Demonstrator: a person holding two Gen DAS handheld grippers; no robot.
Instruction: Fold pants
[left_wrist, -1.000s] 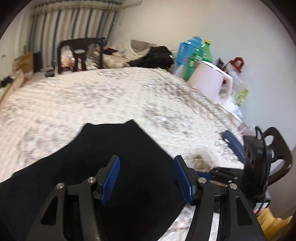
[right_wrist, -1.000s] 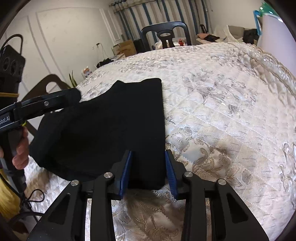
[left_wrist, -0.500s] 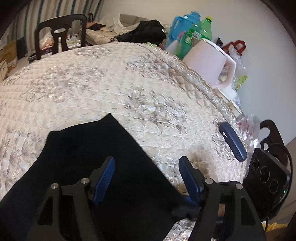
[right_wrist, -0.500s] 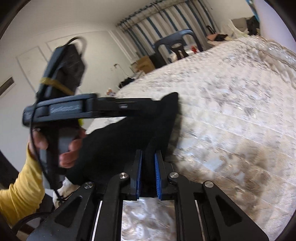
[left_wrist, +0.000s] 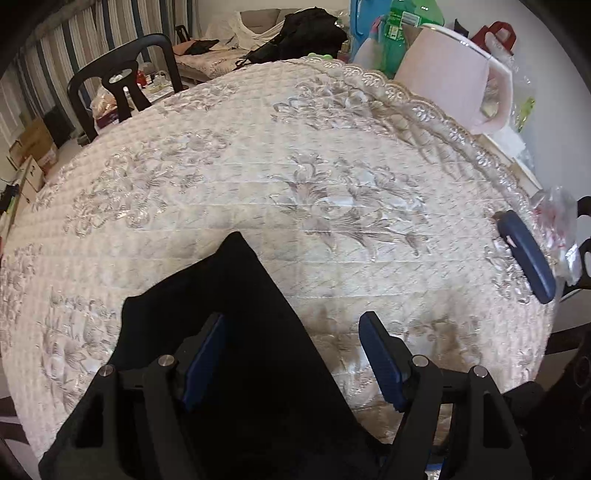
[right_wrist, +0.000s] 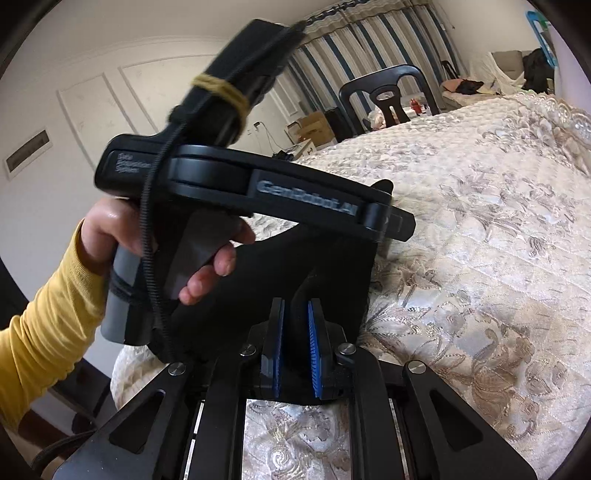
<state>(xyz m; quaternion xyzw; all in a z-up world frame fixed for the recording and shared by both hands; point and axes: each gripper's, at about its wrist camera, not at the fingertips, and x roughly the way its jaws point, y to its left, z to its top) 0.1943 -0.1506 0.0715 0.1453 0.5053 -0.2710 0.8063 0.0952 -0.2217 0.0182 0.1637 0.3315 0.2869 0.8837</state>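
The right gripper (right_wrist: 296, 343) pinches a raised fold of the black pants (right_wrist: 332, 266), its jaws having just closed on the cloth. The left gripper (left_wrist: 291, 354) hangs spread over the pants (left_wrist: 229, 314), which lie near the edge of the quilted tablecloth (left_wrist: 332, 177).

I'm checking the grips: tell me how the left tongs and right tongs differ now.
The left tongs stand wide open above the black pants, gripping nothing; the right tongs, which just closed, pinch a fold of the pants. Both have blue pads and sit over the quilted cover.
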